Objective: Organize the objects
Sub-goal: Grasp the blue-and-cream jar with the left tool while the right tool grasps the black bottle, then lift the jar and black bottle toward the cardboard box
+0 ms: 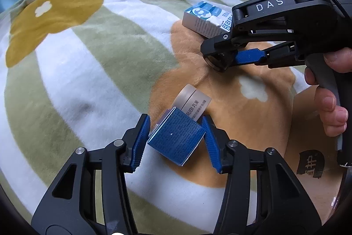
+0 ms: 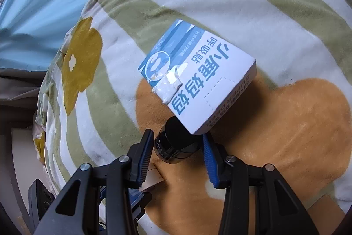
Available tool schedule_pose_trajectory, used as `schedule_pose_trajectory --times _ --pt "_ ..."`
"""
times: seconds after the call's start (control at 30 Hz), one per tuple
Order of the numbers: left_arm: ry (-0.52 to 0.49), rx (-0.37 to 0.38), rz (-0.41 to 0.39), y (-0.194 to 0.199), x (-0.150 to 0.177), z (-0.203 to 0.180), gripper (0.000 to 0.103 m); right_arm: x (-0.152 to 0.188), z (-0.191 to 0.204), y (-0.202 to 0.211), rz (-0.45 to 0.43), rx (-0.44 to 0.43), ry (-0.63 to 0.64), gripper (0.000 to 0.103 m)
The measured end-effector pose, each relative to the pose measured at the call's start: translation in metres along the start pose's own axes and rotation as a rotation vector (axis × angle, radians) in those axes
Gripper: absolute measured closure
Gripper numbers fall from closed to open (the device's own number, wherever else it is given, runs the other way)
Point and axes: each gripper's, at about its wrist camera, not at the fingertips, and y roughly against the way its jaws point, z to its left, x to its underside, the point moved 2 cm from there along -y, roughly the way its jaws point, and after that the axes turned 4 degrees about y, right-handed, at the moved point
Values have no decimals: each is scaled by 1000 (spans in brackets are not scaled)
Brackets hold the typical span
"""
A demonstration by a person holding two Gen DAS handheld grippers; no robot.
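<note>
In the left wrist view my left gripper [image 1: 176, 140] stands with its blue fingers on either side of a blue textured box [image 1: 176, 139]; a small gap shows on each side. A beige round jar [image 1: 193, 101] lies just beyond the box. A white and blue carton [image 1: 205, 20] lies further off. My right gripper [image 1: 222, 58] comes in from the right over a black round object [image 1: 216, 60]. In the right wrist view my right gripper [image 2: 178, 147] brackets that black cylinder [image 2: 176, 143], fingers slightly apart from it. The carton [image 2: 198, 78] lies right behind the cylinder.
Everything lies on a soft fleece blanket [image 1: 88, 58] with green and white stripes and orange and mustard flower patches. A light blue sheet [image 2: 33, 3] lies at the far left. The person's right hand [image 1: 330, 102] holds the right gripper's handle.
</note>
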Motion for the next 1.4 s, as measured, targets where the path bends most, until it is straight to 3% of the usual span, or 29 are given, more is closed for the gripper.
schedule_pose_trajectory --times 0.37,0.7,1.07,1.4 --pt "24 -16 -26 27 -1 -3 58 2 11 14 5 -26 71 63" --pt "67 -60 -88 84 -6 -20 58 10 28 46 -13 -65 165 63" --pt "109 -108 -151 158 3 -76 58 29 40 120 -25 -89 339 63" --pt "195 -133 -157 194 40 -140 58 72 28 177 15 -81 535 63"
